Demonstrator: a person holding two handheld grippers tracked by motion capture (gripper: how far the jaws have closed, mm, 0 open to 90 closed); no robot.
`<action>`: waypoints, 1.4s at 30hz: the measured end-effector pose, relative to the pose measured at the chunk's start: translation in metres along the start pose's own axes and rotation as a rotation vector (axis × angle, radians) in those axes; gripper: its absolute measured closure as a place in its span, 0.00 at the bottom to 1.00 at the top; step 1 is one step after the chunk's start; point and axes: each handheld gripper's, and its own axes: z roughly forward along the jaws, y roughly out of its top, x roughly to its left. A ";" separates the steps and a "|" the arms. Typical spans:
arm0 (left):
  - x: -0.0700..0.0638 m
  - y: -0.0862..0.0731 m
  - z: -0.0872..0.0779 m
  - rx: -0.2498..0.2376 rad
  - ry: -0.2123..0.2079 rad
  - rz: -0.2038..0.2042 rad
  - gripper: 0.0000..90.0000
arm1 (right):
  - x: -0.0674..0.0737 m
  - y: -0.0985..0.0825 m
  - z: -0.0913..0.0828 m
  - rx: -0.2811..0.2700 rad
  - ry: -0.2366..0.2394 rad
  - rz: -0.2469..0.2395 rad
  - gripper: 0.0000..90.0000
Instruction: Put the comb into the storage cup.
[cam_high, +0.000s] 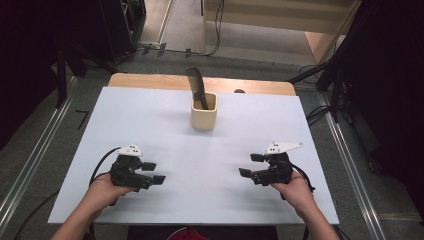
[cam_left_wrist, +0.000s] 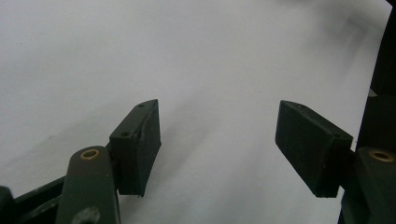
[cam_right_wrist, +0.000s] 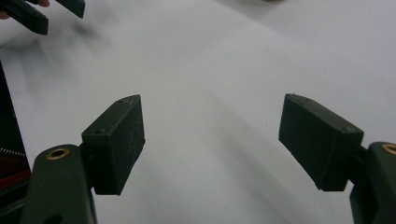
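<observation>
The left hand-held gripper (cam_high: 153, 172) rests low over the desk (cam_high: 165, 125) near its front left corner, jaws spread wide and holding nothing. The right hand-held gripper (cam_high: 251, 165) sits near the front right corner, likewise released and empty; in each gripper view only the bare white surface lies between the jaws.

The cream cup (cam_high: 204, 113) stands upright toward the rear edge, roughly central, well apart from both grippers. A dark spatula (cam_high: 197, 86) stands in it, blade up and leaning.

Judged step: start position, before any approach. The next move calls for one gripper to advance toward the rear centre and align its jaws across the exposed blade or the cup.
</observation>
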 end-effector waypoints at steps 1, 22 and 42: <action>0.000 0.000 0.000 0.001 0.000 0.000 0.36 | 0.000 -0.001 -0.001 0.001 -0.002 0.005 0.23; 0.000 -0.001 0.001 0.007 -0.003 0.005 0.36 | -0.008 -0.029 -0.017 0.043 -0.050 0.029 0.23; -0.001 -0.001 0.002 0.008 -0.002 0.012 0.36 | -0.009 -0.029 -0.015 0.050 -0.057 0.023 0.23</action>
